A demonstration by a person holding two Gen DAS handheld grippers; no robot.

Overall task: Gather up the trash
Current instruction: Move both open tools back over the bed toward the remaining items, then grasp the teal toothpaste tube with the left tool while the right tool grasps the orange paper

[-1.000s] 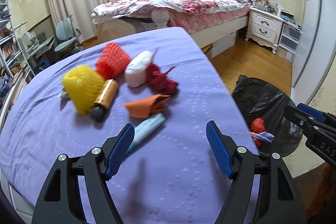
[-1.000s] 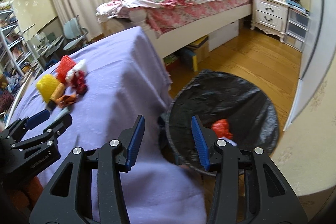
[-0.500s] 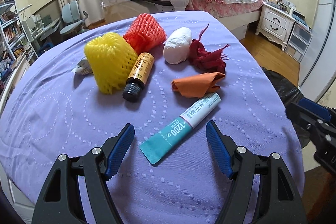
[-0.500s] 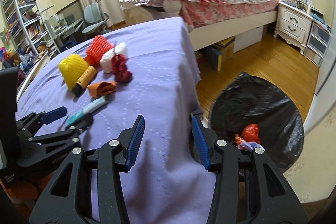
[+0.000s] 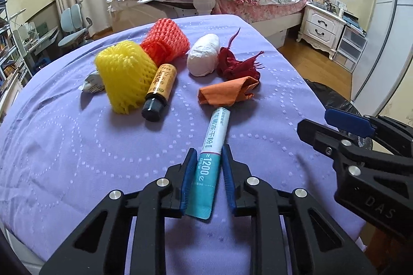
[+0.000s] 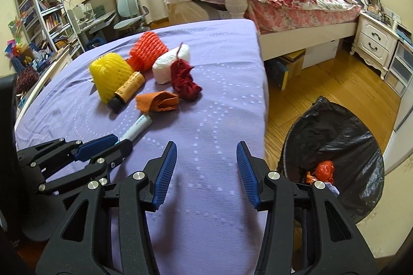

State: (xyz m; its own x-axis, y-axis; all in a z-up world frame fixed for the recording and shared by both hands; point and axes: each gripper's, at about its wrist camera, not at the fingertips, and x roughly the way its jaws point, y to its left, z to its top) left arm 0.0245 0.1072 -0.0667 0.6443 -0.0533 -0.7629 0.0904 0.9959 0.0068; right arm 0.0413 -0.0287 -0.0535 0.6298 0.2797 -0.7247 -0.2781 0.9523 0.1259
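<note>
A teal and white sachet [image 5: 214, 135] lies on the purple-clothed table [image 5: 77, 146], and my left gripper [image 5: 209, 148] is shut on its near end. The right wrist view shows that left gripper [image 6: 118, 142] low on the cloth with the sachet [image 6: 138, 125] sticking out ahead. Beyond lie an orange paper wad [image 5: 227, 93], a dark red crumple [image 5: 237, 66], a white wad [image 5: 204, 58], a brown bottle [image 5: 160, 86], a yellow foam net [image 5: 126, 76] and a red foam net [image 5: 165, 42]. My right gripper [image 6: 206, 144] hangs open and empty over the table's near right part.
A bin lined with a black bag [image 6: 333, 135] stands on the wooden floor right of the table, with red trash [image 6: 324, 169] inside. A small white wrapper [image 5: 93, 82] hides behind the yellow net. A bed [image 6: 284, 1], nightstand [image 6: 374, 40] and shelves [image 6: 44, 9] lie beyond.
My left gripper has moved forward over the sachet and closed on it. My right gripper has swung left from above the bin to over the table.
</note>
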